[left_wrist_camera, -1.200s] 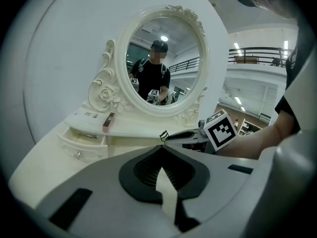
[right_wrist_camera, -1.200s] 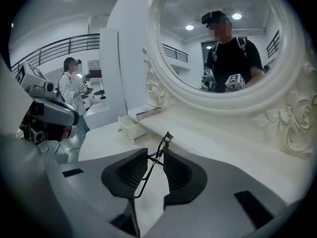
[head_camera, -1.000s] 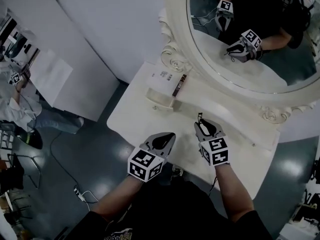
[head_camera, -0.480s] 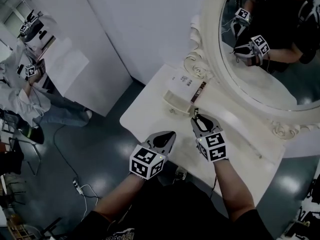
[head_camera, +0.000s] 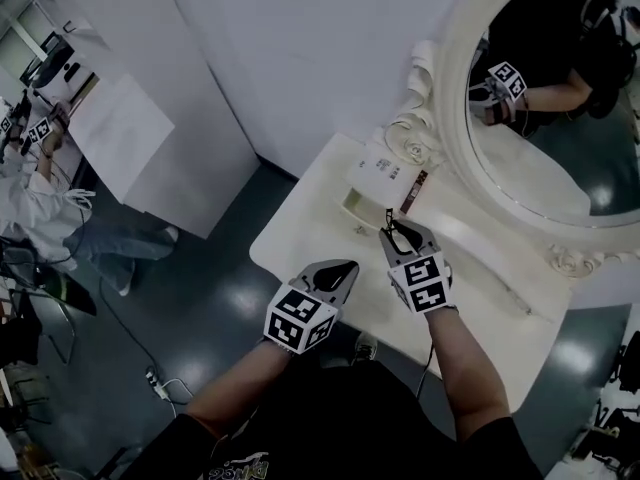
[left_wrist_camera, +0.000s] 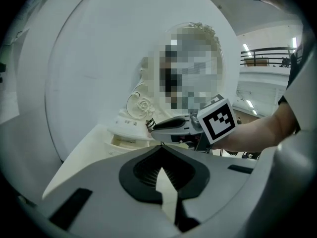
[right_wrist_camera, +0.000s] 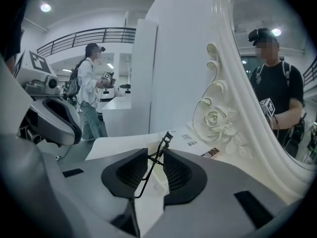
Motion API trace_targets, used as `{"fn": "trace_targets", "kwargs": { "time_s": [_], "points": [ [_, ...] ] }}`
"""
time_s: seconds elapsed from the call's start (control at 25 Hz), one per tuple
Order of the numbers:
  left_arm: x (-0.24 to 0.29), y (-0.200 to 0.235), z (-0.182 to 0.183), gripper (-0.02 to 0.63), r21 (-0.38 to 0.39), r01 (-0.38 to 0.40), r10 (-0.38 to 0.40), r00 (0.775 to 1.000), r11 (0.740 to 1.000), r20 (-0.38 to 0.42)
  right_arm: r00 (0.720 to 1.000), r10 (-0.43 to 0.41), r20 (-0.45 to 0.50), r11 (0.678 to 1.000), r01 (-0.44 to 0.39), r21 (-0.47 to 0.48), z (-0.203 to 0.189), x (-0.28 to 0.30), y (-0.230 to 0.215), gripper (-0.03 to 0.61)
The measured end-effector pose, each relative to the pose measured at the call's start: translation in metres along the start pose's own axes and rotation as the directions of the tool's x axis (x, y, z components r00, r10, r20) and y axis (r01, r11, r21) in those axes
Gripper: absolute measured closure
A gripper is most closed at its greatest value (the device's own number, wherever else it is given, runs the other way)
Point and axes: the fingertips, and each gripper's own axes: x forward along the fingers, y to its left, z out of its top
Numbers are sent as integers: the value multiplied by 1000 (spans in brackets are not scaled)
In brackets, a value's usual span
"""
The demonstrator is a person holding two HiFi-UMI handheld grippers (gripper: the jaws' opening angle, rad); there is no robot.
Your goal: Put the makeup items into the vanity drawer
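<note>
My right gripper (head_camera: 401, 231) is shut on a black wire eyelash curler (right_wrist_camera: 156, 156), which sticks up between its pads; its tip (head_camera: 389, 220) hangs just right of the small open drawer (head_camera: 354, 209) on the white vanity top (head_camera: 300, 230). The drawer (left_wrist_camera: 120, 142) is pulled out of a low white box (head_camera: 384, 169) with printed labels. A dark flat makeup item (head_camera: 413, 192) lies on that box by the mirror. My left gripper (head_camera: 343, 267) hovers over the vanity's front edge, shut and holding nothing (left_wrist_camera: 161, 149).
A large oval mirror in an ornate white frame (head_camera: 452, 118) stands right behind the box. The vanity top ends near the left gripper, with dark floor (head_camera: 190, 298) below. A white cabinet (head_camera: 120, 138) and a seated person (head_camera: 40, 208) are at the far left.
Both grippers have moved left along the vanity. The right one, still holding the eyelash curler, has come close beside the open drawer and rolled slightly.
</note>
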Motion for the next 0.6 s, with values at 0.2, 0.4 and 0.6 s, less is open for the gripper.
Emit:
{"fn": "trace_targets", "kwargs": {
  "time_s": [0.2, 0.4, 0.6],
  "points": [
    [3, 12, -3, 609, -11, 24, -24, 1000, 1000, -9, 999, -3, -49, 998, 0, -64, 0, 23, 2, 460],
    [6, 24, -4, 609, -17, 38, -39, 999, 999, -23, 993, 1, -115, 988, -18, -151, -3, 46, 4, 460],
    [7, 35, -6, 609, -22, 50, -51, 998, 999, -38, 983, 8, -184, 970, -53, -237, -12, 65, 10, 460]
  ]
}}
